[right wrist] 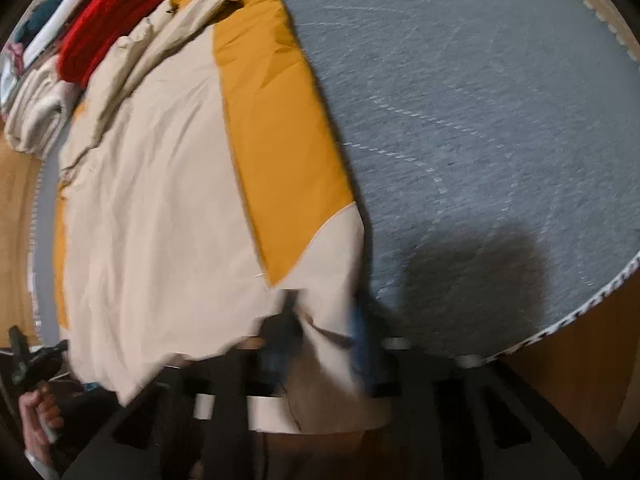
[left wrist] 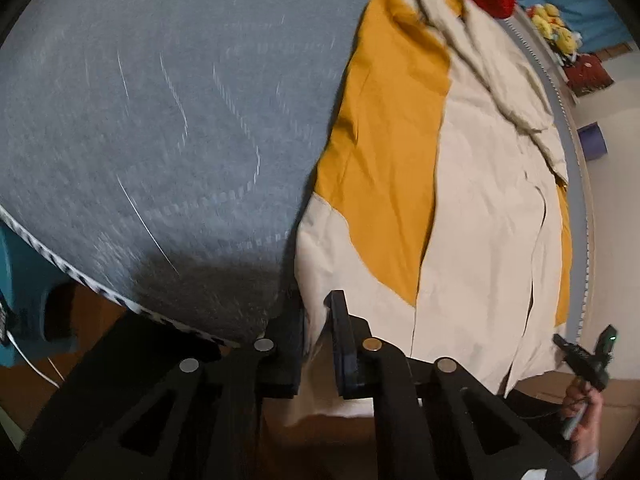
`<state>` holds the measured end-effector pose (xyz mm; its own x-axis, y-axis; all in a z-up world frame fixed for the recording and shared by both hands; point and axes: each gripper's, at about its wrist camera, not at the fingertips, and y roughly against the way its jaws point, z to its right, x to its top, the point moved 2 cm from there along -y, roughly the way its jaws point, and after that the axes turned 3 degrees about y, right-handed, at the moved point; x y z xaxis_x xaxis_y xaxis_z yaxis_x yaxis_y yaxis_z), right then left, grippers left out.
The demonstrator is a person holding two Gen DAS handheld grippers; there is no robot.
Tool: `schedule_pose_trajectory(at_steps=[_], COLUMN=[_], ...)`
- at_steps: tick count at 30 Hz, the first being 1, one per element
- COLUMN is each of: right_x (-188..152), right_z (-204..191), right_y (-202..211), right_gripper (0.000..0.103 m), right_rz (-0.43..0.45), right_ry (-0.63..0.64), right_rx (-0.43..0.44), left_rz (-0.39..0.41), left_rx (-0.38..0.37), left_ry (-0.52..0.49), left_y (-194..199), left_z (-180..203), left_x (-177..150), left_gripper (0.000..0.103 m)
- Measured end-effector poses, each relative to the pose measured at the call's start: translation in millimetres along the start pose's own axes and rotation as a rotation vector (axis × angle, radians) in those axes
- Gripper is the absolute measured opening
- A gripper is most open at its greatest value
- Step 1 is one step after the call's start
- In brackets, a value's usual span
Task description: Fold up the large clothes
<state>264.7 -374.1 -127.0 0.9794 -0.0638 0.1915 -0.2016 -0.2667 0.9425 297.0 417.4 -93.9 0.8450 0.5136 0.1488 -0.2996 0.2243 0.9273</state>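
Observation:
A cream and mustard jacket (left wrist: 472,208) lies spread flat on a grey mattress (left wrist: 160,120), its hem hanging over the near edge. My left gripper (left wrist: 316,308) is shut on the cream hem at the jacket's left corner, with fabric pinched between its black fingers (left wrist: 344,340). In the right wrist view the same jacket (right wrist: 168,200) fills the left half. My right gripper (right wrist: 324,304), blurred, is shut on the cream hem at the right corner below the mustard panel (right wrist: 280,152). Each view shows the other gripper in a hand at the hem's far corner.
A red knit garment (right wrist: 116,12) and a pile of folded pale clothes (right wrist: 36,116) lie past the jacket's collar. The mattress edge (right wrist: 560,320) runs close in front of me, with wooden floor (right wrist: 580,380) below. Yellow plush toys (left wrist: 556,24) sit beyond the bed.

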Motion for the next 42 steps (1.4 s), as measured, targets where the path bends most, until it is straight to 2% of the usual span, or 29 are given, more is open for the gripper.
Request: schedule_pose_trajectory(at_steps=[3, 6, 9, 12, 14, 16, 18, 22, 30, 36, 42], right_x=[-1, 0, -2, -1, -2, -3, -2, 1, 2, -27, -75], right_z=[-7, -6, 3, 2, -1, -2, -5, -22, -61, -63, -42], right_y=[11, 13, 6, 2, 2, 4, 9, 33, 127, 186, 239], right_gripper=[0.008, 0.010, 0.020, 0.023, 0.023, 0.021, 0.010, 0.006, 0.003, 0.002, 0.002], right_rz=[0.042, 0.040, 0.007, -0.010, -0.008, 0.001, 0.022, 0.094, 0.279, 0.346, 0.337], right_ry=[0.026, 0.012, -0.034, -0.013, 0.005, 0.012, 0.024, 0.067, 0.201, 0.236, 0.206], right_rx=[0.008, 0.004, -0.028, -0.050, -0.062, -0.069, -0.060, -0.040, 0.036, 0.088, 0.136], left_rz=[0.044, 0.007, -0.051, -0.070, -0.067, -0.055, -0.032, 0.019, 0.143, 0.181, 0.141], left_rx=[-0.003, 0.006, 0.025, 0.037, 0.033, 0.035, 0.037, -0.008, -0.099, -0.180, -0.249], left_ry=[-0.036, -0.013, -0.014, -0.017, -0.007, -0.025, -0.055, -0.103, -0.267, -0.304, -0.284], left_y=[9, -1, -15, -18, -18, -15, -8, 20, 106, 165, 209], left_z=[8, 4, 5, 7, 6, 8, 13, 24, 54, 45, 22], left_x=[2, 3, -1, -2, -1, -1, -1, -3, -14, -33, -60], left_gripper=[0.007, 0.007, 0.011, 0.011, 0.011, 0.006, 0.003, 0.001, 0.001, 0.001, 0.001])
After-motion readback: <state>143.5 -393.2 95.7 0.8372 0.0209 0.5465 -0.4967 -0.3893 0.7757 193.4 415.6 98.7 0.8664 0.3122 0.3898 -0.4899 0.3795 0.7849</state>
